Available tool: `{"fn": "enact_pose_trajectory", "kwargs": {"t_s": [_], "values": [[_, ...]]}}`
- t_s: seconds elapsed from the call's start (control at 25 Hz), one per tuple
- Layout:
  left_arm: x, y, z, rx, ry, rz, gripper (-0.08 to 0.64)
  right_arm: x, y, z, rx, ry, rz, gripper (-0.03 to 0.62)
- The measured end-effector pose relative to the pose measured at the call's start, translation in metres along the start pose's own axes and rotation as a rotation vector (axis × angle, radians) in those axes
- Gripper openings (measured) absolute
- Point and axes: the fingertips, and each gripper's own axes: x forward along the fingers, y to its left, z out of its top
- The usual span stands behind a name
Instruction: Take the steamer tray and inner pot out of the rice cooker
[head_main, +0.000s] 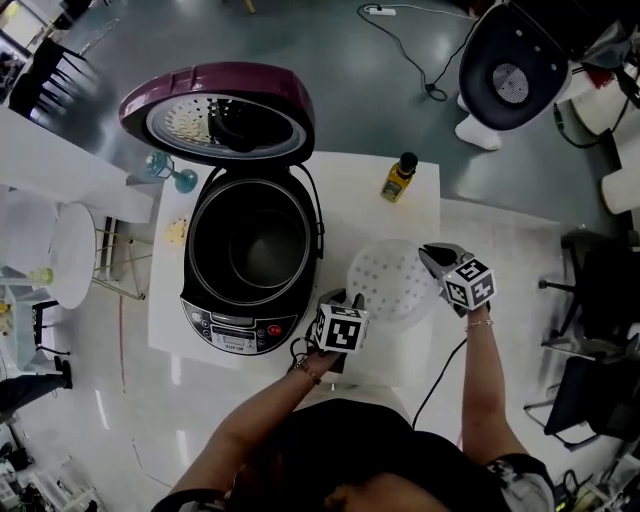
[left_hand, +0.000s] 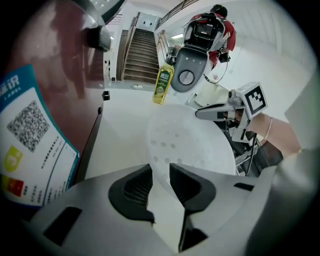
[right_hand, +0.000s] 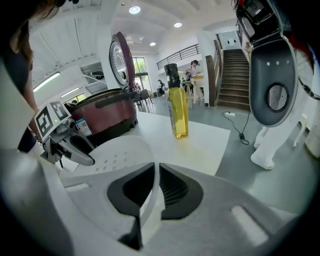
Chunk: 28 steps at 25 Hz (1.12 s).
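Steamer tray (head_main: 392, 280), round, white, perforated plastic, found outside cooker

The steamer tray lay over the white square table (head_main: 350, 205), just right of the black-and-maroon rice cooker (head_main: 205, 310). Whether it rested on the tabletop or hung just above it could not be determined. The left gripper (head_main: 353, 299) was closed on the tray's near-left rim, which filled the gap between its pads. The right gripper (head_main: 430, 256) was clamped on the opposite, right rim, its jaws nearly together on the thin edge. The cooker's maroon domed lid (head_main: 285, 85) stood fully open. The dark metal inner pot (head_main: 262, 250) sat in the cooker body, untouched. A yellow oil bottle with a black cap (head_main: 399, 177) stood upright behind the tray, apart from it.
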Motion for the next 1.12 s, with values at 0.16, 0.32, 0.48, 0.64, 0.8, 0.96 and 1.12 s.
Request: {"fn": "enact_pose_trajectory", "kwargs": {"t_s": [0.16, 0.32, 0.48, 0.64, 0.8, 0.96, 1.12], "values": [[0.0, 0.003, -0.003, -0.046, 0.002, -0.001, 0.126, 0.009, -0.003, -0.002, -0.004, 0.019, 0.006, 0.035], [-0.002, 0.008, -0.002, -0.07, -0.005, 0.004, 0.195, 0.016, -0.01, -0.003, -0.004, 0.034, 0.018, 0.035], [-0.007, 0.009, -0.002, -0.111, -0.036, 0.007, 0.21, 0.022, -0.016, 0.001, -0.002, 0.033, 0.041, 0.035], [-0.013, 0.005, -0.009, -0.161, -0.045, -0.044, 0.221, 0.025, -0.022, 0.005, -0.016, 0.04, 0.046, 0.035], [-0.025, -0.007, -0.024, -0.139, -0.013, -0.108, 0.253, 0.023, -0.039, 0.011, 0.059, -0.011, 0.021, 0.035], [-0.032, -0.018, -0.039, -0.08, 0.01, -0.162, 0.253, 0.031, -0.049, 0.018, 0.092, -0.032, -0.011, 0.035], [-0.039, -0.03, -0.039, -0.022, 0.011, -0.215, 0.253, 0.04, -0.058, 0.03, 0.13, -0.057, -0.034, 0.035]]}}
